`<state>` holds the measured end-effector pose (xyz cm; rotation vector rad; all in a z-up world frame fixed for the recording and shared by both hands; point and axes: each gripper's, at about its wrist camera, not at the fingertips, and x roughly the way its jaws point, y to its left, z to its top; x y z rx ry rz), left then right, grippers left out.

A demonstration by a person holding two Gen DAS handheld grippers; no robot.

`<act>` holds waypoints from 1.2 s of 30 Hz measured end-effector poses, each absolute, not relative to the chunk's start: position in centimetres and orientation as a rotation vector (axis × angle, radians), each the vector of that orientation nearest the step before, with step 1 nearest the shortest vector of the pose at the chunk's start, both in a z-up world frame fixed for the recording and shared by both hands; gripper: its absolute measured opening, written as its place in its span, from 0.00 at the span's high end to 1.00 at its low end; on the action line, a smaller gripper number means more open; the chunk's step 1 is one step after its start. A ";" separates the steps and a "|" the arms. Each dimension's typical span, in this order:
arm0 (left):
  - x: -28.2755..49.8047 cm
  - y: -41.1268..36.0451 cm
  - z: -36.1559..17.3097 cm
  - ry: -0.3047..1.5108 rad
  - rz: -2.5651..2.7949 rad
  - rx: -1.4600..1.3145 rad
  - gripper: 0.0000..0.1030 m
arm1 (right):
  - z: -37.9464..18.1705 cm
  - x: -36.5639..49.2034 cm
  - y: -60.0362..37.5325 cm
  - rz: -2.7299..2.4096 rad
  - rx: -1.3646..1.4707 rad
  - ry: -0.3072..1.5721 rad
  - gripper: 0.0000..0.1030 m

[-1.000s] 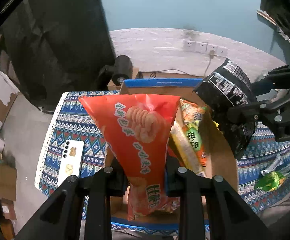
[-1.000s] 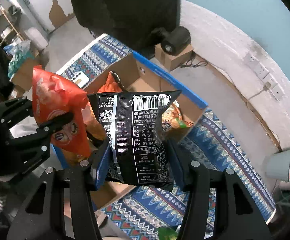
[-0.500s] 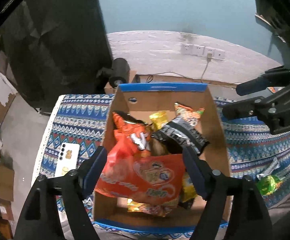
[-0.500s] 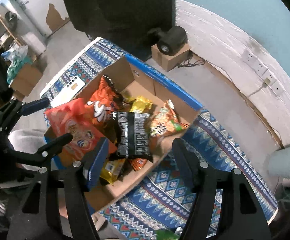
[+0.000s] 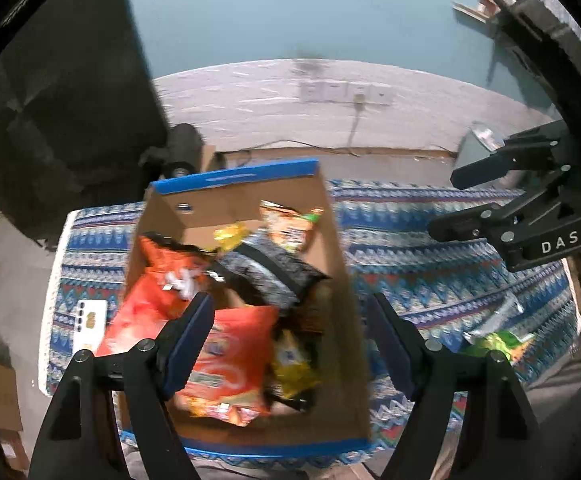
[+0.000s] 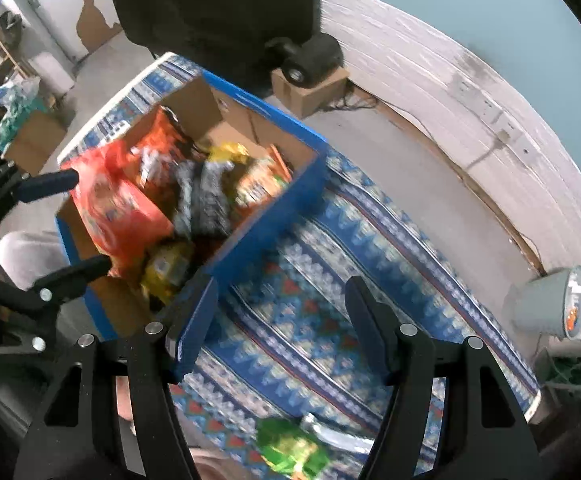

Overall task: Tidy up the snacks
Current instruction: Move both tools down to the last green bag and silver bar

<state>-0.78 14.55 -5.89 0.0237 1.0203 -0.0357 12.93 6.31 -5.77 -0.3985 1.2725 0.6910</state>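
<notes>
Jaws of left gripper (image 5: pixel 290 320) and right gripper (image 6: pixel 280 312) gape, seemingly empty, above snack box (image 5: pixel 342 280).

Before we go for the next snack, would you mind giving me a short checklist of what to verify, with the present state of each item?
1. Left gripper empty, jaws apart: ok.
2. Right gripper empty, jaws apart: ok; it hangs over the blue patterned cloth, beside the box.
3. Red-orange snack bag and black snack bag lying inside the blue-edged cardboard box: ok.
4. Snacks left outside the box: not ok; a green crinkled snack bag lies on the cloth by the near edge.
5. Path from right gripper to green bag free: ok.
6. Room left in the box: cannot tell; its far end looks less filled.
</notes>
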 end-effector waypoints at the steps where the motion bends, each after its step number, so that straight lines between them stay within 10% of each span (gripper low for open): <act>1: -0.7 14.0 -6.0 1.028 -0.048 0.022 0.23 | -6.0 12.8 5.4 0.681 -0.404 1.279 0.35; 36: 3.2 -3.6 -15.9 1.371 -0.342 0.159 0.23 | -18.9 6.4 -14.1 0.629 -0.474 1.531 0.35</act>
